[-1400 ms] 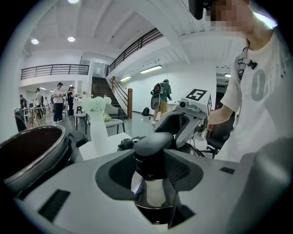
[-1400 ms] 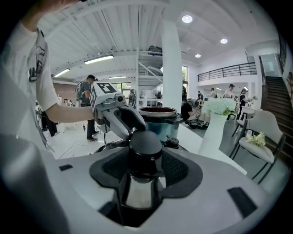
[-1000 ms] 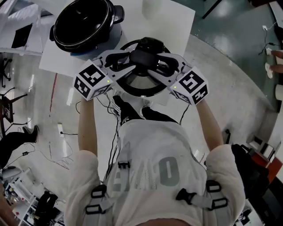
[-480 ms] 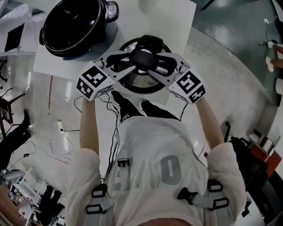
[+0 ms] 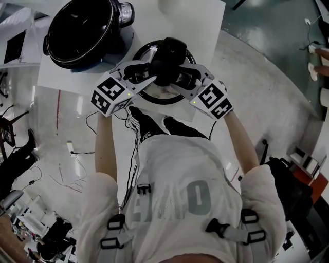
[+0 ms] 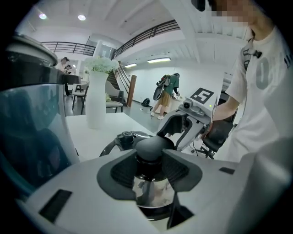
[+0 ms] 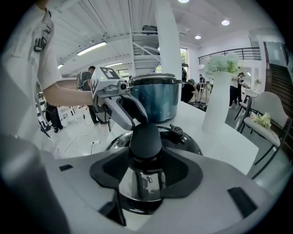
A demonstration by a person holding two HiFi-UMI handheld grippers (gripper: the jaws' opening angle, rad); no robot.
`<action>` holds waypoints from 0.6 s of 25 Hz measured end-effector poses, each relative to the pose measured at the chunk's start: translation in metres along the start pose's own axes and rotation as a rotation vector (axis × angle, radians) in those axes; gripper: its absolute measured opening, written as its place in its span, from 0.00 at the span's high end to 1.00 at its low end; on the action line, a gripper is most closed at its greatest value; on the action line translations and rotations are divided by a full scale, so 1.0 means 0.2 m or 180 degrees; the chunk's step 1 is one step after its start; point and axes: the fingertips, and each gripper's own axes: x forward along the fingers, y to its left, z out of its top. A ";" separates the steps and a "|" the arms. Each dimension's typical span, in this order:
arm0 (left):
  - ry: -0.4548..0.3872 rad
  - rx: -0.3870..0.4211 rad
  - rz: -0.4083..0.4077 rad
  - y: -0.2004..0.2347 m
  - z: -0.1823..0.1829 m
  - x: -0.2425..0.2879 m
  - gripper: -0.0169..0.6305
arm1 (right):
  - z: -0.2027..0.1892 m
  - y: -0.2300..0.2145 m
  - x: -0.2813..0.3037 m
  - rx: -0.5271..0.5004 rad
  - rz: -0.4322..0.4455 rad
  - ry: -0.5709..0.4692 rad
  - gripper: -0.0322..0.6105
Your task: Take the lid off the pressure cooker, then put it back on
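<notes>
Jaws of left gripper (image 6: 151,172) and right gripper (image 7: 146,172) both clamp the knob (image 6: 153,147), half-open around it. Its lid (image 7: 187,144) is just beside the open cooker (image 5: 82,28).

- White table (image 5: 205,31).
- Open cooker (image 5: 82,31) stands at its far left corner.
- Lid (image 5: 163,93) near the front edge, seemingly resting on it.
- White vase (image 5: 179,5) at the far edge.

A white table (image 5: 205,31) stands on a glossy pale grey floor (image 5: 277,97), where loose cables (image 5: 77,154) trail at the left of the head view. A tall white vase (image 6: 96,107) of white flowers stands on the table, with white chairs (image 7: 268,107) near it. Overhead, recessed ceiling lights (image 6: 81,17) and strip lights (image 6: 158,60) brighten white walls, a white column (image 7: 167,45) and a railed mezzanine (image 6: 144,34).
</notes>
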 end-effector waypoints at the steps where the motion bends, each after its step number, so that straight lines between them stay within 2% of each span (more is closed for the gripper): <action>1: 0.0000 0.0002 0.0003 0.00 0.00 0.00 0.70 | 0.00 0.00 0.00 0.0001 -0.0004 -0.0010 0.60; 8: 0.0054 0.0104 0.0032 0.01 0.00 0.00 0.70 | 0.00 -0.01 0.02 -0.0055 0.0022 0.0012 0.59; 12: -0.0183 0.0172 0.0113 0.02 0.14 -0.07 0.70 | 0.04 -0.01 0.01 -0.0108 -0.0015 0.0032 0.53; 15: -0.0285 0.0291 0.0231 0.01 0.25 -0.13 0.70 | 0.16 -0.03 -0.06 -0.0062 -0.0100 -0.0194 0.53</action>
